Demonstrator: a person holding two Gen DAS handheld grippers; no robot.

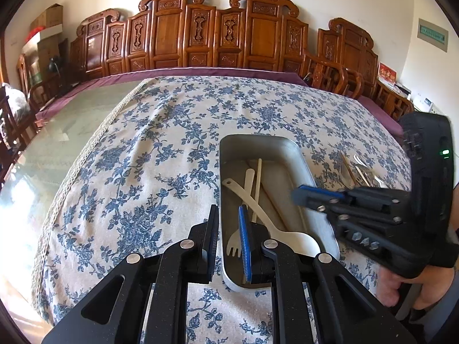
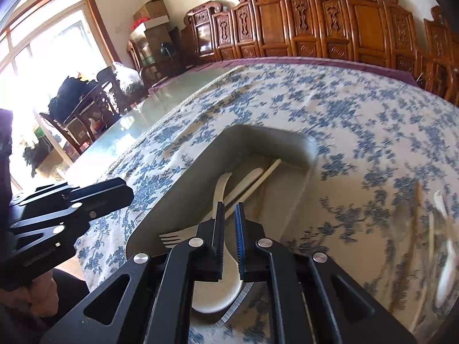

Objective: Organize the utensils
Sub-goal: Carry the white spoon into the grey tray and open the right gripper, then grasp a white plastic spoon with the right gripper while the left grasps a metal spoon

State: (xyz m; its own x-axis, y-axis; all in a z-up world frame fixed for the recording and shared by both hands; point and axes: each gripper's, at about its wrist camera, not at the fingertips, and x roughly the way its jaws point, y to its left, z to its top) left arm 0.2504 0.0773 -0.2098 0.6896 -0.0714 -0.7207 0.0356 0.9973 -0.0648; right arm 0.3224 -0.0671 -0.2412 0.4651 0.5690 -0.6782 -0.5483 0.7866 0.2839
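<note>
A floral tablecloth (image 1: 160, 149) lies bare left of the metal tray (image 1: 229, 149), which holds a white spoon (image 1: 287, 236), fork (image 1: 233, 246) and chopsticks (image 1: 258, 183). The left gripper (image 1: 229, 240) pinches the tray's rim; the right gripper (image 2: 229, 238) is nearly closed, empty.

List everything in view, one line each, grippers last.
tray: one, grey metal, on the tablecloth.
spoon: one, white, in the tray.
fork: one, pale, in the tray.
chopsticks: count unclear, pale, in the tray.
loose utensils: several, metal and wood, on the cloth right of the tray.
tablecloth: one, white with blue flowers, over the table.
carved panels: a row, brown wood, along the wall.
left gripper: black, nearly shut, empty, astride the tray's near rim.
right gripper: black, nearly shut, empty, over the tray.
</note>
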